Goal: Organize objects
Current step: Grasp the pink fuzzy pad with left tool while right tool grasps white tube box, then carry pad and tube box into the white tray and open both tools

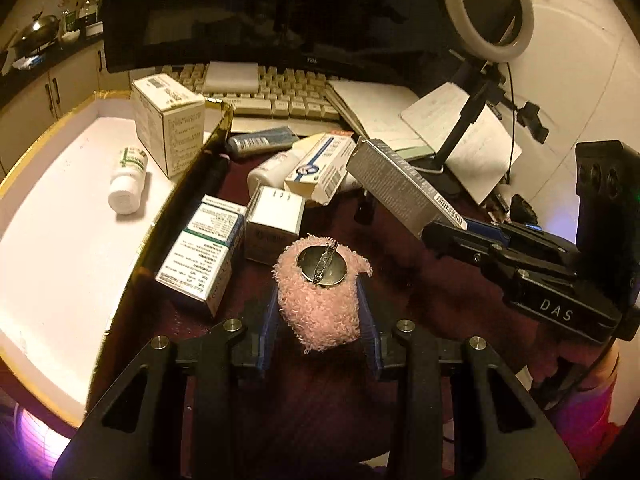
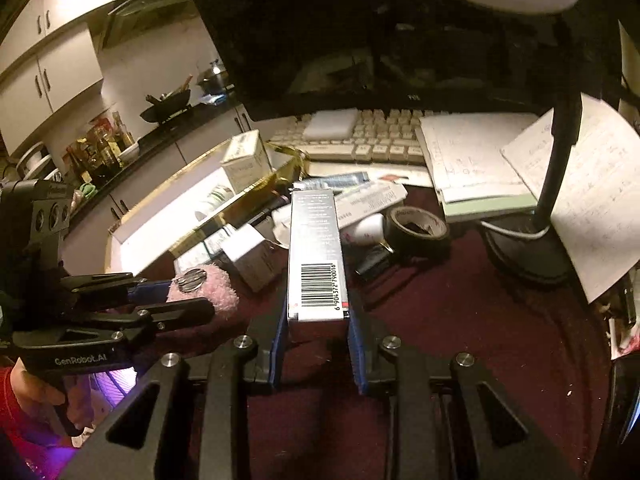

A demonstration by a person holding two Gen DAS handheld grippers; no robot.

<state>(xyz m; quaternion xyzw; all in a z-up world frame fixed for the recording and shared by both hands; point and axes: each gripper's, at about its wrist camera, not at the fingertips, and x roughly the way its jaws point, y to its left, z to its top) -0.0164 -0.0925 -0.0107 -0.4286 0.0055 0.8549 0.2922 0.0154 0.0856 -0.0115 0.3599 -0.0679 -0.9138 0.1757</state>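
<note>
jaws tight on plush brooch (image 1: pixel 320 296), box (image 2: pixel 316 264)

You are working at a desk under a dark red cloth (image 2: pixel 460 304); behind it a black monitor (image 1: pixel 260 12) stands unlit, with a cream keyboard (image 1: pixel 280 96) at its foot; a ring light (image 1: pixel 488 8) rises on a black stand; beyond, white cabinets (image 2: pixel 60 60) line what looks like a kitchen counter (image 2: pixel 168 136); lighting is dim and warm.

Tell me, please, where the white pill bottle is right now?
In the left wrist view, the white pill bottle lies on its side inside the gold-rimmed white tray at left, beside the upright medicine box.
</note>
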